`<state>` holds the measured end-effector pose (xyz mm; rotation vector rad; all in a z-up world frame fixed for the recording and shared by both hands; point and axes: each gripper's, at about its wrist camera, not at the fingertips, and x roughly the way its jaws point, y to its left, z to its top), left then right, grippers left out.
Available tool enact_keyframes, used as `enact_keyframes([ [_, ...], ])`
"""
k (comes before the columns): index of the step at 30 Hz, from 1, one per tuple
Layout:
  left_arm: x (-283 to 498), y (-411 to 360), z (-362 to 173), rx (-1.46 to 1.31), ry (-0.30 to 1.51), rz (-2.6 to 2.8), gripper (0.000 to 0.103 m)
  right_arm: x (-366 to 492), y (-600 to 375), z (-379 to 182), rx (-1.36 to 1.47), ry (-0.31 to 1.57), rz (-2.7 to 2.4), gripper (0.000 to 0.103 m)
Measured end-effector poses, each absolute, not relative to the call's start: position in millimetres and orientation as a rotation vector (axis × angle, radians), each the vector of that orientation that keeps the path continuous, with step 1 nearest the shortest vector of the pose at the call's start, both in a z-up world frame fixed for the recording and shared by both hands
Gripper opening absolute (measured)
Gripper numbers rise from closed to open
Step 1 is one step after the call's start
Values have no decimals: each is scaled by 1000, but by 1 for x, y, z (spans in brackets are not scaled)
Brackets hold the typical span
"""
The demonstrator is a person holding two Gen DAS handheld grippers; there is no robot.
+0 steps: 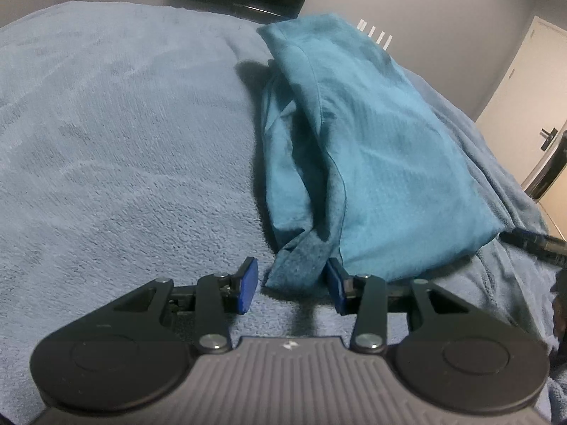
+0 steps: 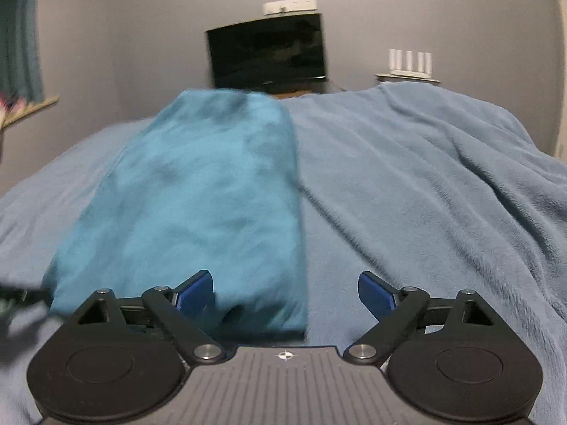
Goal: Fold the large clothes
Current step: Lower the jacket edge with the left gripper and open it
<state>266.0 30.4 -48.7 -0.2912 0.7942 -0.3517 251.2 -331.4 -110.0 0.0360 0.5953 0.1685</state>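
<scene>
A teal garment lies folded into a long strip on the blue-grey fleece blanket that covers the bed. In the left wrist view its near corner rests between the blue pads of my left gripper. The right pad sits against the cloth, the left pad stands a little apart from it, and the jaws are partly open. In the right wrist view the same garment runs away from me. My right gripper stands wide open over its near end, with the left pad over the cloth and the right pad over bare blanket.
A dark television stands against the far wall beyond the bed. A white door with a dark handle is at the right of the left wrist view. Small white items sit on a shelf. A curtain hangs at the left.
</scene>
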Motion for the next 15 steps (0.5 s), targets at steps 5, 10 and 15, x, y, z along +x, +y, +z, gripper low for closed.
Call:
enact_keyframes([
  [5,269,28,-49,-284,793,-350,41,266,-312,-126,-59,635,148,87],
  [10,271,28,-52,-282,795,-354,41,287,-320,-142,26,627,54,84],
  [15,262,30,-49,-294,787,-330,41,265,-322,-129,49,665,104,82],
])
